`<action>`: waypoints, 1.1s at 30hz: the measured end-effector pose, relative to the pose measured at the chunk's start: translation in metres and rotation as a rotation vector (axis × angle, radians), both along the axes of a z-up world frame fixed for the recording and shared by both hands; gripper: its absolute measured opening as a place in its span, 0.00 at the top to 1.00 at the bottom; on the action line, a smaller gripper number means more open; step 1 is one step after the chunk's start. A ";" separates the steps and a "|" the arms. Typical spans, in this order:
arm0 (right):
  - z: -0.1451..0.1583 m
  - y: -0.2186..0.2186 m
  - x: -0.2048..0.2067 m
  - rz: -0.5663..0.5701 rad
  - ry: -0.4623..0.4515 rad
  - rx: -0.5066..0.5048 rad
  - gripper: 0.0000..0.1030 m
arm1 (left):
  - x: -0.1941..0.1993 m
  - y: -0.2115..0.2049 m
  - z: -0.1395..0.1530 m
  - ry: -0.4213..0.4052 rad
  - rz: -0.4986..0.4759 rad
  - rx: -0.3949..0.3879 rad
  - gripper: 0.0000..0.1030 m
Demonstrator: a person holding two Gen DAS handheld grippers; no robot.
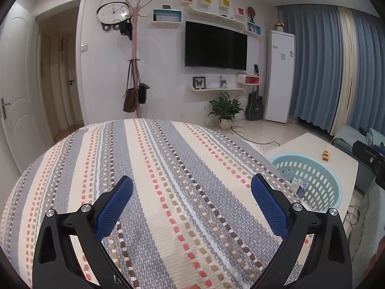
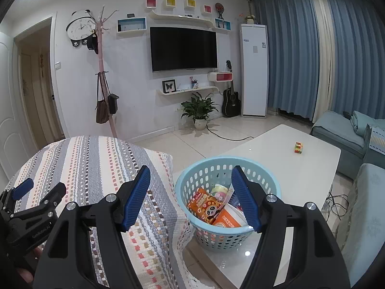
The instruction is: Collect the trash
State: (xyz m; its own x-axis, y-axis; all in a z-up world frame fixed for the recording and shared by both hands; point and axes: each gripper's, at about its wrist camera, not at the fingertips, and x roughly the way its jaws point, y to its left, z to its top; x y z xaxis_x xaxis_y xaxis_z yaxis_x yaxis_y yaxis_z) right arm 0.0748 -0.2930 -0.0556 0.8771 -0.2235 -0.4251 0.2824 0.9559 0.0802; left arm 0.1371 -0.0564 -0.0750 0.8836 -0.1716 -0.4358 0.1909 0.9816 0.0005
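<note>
Striped woven cloth [image 1: 168,192] beside white table [image 2: 300,168] with blue basket [image 2: 226,168]; both jaws wide apart, empty.

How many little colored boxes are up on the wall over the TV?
4. They hang in a row above the TV: a pink box far left, a yellow box, another yellow box, then a pink box far right.
</note>
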 end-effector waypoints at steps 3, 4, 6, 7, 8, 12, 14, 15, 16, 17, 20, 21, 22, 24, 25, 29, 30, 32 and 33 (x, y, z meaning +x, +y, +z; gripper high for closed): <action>0.000 0.001 0.002 0.005 0.005 -0.001 0.36 | -0.001 0.000 0.000 -0.002 0.002 0.002 0.08; 0.000 0.002 0.002 0.007 0.008 -0.002 0.36 | -0.001 -0.001 0.001 -0.004 0.001 0.004 0.08; -0.001 0.003 0.003 0.012 0.009 0.000 0.36 | -0.002 -0.002 0.001 -0.005 0.000 0.008 0.08; 0.000 0.003 0.004 0.013 0.009 -0.001 0.35 | -0.002 -0.002 0.001 -0.004 -0.001 0.009 0.08; 0.000 0.003 0.004 0.013 0.010 -0.003 0.35 | -0.001 -0.003 0.001 -0.003 -0.002 0.009 0.08; 0.000 0.003 0.004 0.010 0.010 0.003 0.33 | 0.000 -0.002 0.001 -0.002 -0.002 0.008 0.08; 0.000 0.003 0.003 0.010 0.009 0.002 0.33 | 0.000 -0.002 0.001 -0.001 -0.003 0.007 0.08; 0.000 0.003 0.003 0.012 0.010 0.002 0.33 | -0.001 -0.003 0.001 -0.001 -0.002 0.005 0.08; 0.000 0.003 0.003 0.013 0.010 0.000 0.33 | -0.001 -0.003 0.001 -0.001 -0.002 0.005 0.08; -0.001 0.004 0.003 0.014 0.009 -0.002 0.33 | -0.001 -0.003 0.001 -0.001 -0.001 0.004 0.08; -0.001 0.005 0.002 0.017 0.009 -0.005 0.33 | -0.001 -0.004 0.001 0.001 0.002 0.001 0.08; -0.001 0.005 0.003 0.017 0.010 -0.006 0.33 | -0.002 -0.004 0.001 0.000 0.003 0.000 0.08; -0.002 0.006 0.002 0.014 0.009 -0.008 0.33 | -0.003 -0.004 0.001 -0.003 0.004 -0.002 0.08; -0.002 0.005 0.001 0.013 0.008 -0.007 0.33 | -0.004 -0.005 0.002 -0.006 0.006 -0.003 0.08; -0.002 0.005 0.001 0.014 0.009 -0.006 0.33 | -0.004 -0.005 0.002 -0.005 0.005 -0.003 0.08; -0.002 0.005 0.000 0.014 0.008 -0.007 0.33 | -0.005 -0.005 0.002 -0.006 0.005 -0.002 0.08; -0.003 0.005 0.000 0.013 0.008 -0.008 0.33 | -0.006 -0.005 0.001 -0.007 0.005 -0.001 0.08; -0.002 0.004 0.000 0.013 0.008 -0.006 0.33 | -0.006 -0.005 0.001 -0.006 0.005 -0.003 0.08; -0.002 0.004 0.000 0.013 0.009 -0.005 0.33 | -0.006 -0.005 0.001 -0.006 0.005 -0.003 0.08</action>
